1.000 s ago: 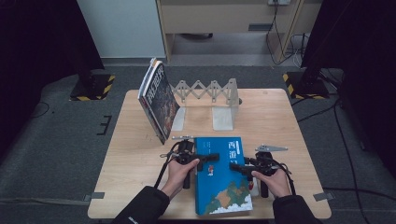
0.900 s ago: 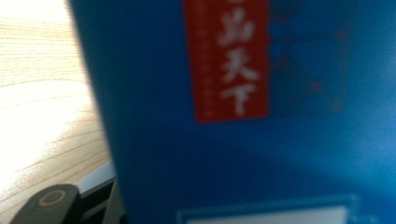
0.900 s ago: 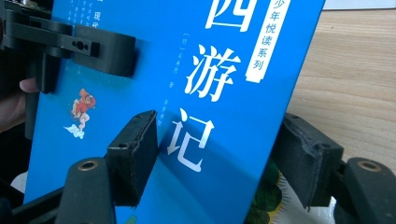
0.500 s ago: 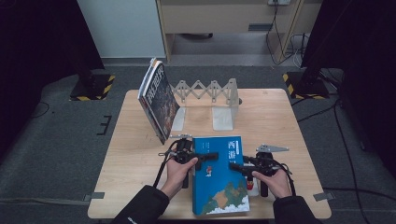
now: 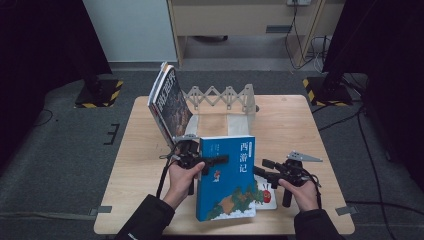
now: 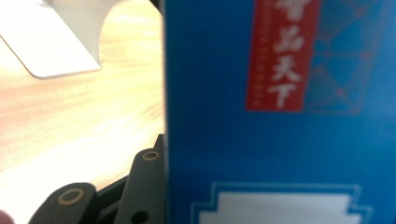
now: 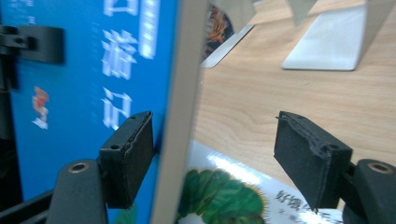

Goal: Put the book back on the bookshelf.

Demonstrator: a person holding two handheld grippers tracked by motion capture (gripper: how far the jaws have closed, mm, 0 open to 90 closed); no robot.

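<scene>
A blue book [image 5: 227, 185] with white characters is tilted up off the table [image 5: 300, 125]. My left gripper [image 5: 220, 160] is shut on its left edge, one jaw lying across the cover. In the left gripper view the blue book [image 6: 280, 140] covers the right side. My right gripper [image 5: 261, 169] is open at the book's right edge. In the right gripper view the blue book [image 7: 93, 70] has its page edge between the parted jaws of the right gripper [image 7: 219, 158], the left jaw against the cover. A white-covered book [image 5: 266, 196] lies flat beneath.
A dark book [image 5: 170, 107] leans against an accordion-style metal book rack [image 5: 225, 97] at the back of the table. The rack's flat metal plates [image 7: 327, 42] rest on the wood. Bare wood lies to the left and right.
The blue book has come up from lying flat and shifted left in my left gripper, uncovering the white book under it. My right gripper stays at its right edge.
</scene>
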